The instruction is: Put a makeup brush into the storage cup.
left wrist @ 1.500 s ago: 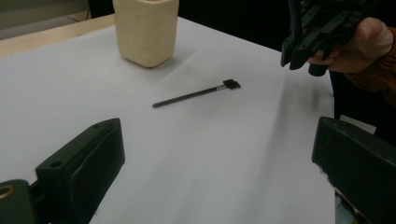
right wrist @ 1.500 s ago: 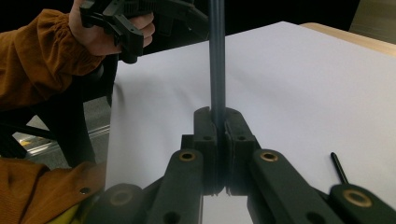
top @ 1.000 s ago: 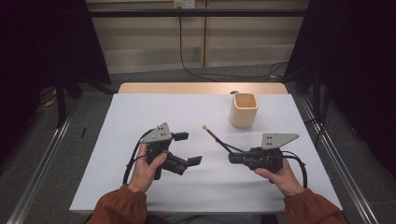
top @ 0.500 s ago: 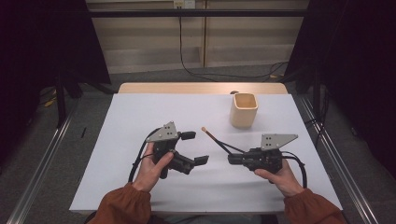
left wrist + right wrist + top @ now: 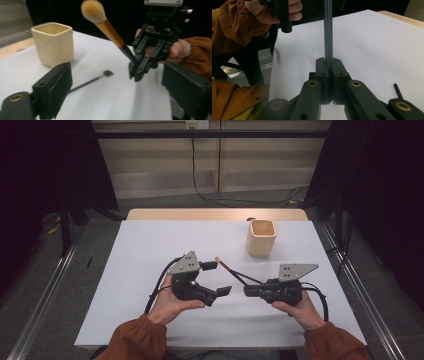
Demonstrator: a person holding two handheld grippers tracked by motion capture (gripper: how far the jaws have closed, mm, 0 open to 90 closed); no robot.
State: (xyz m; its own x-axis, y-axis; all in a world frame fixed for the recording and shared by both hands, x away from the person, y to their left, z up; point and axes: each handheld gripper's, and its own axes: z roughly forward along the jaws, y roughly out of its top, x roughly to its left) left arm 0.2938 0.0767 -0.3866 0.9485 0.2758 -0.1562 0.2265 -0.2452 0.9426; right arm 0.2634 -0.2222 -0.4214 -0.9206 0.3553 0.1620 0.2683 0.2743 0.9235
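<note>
Right tongs [image 5: 248, 291] clamp the dark handle end of a makeup brush [image 5: 108, 26], held clear above the white table [image 5: 150, 245] with its bristles angled up toward the left tongs [image 5: 216, 278], whose jaws stand wide apart, holding nothing. A second slim brush [image 5: 92, 79] lies flat nearby; its far end is hidden. A cream cup [image 5: 260, 237] stands behind; its inside cannot be made out.

Table [image 5: 150, 245]: covered by a white sheet; a bare wooden strip shows along the far edge
Cup [image 5: 261, 237]: pale, square-mouthed, upright; stands on the sheet toward the far right
Thin black tool [image 5: 91, 80]: lies flat on the sheet; small flat head; near the cup, apart from it
</note>
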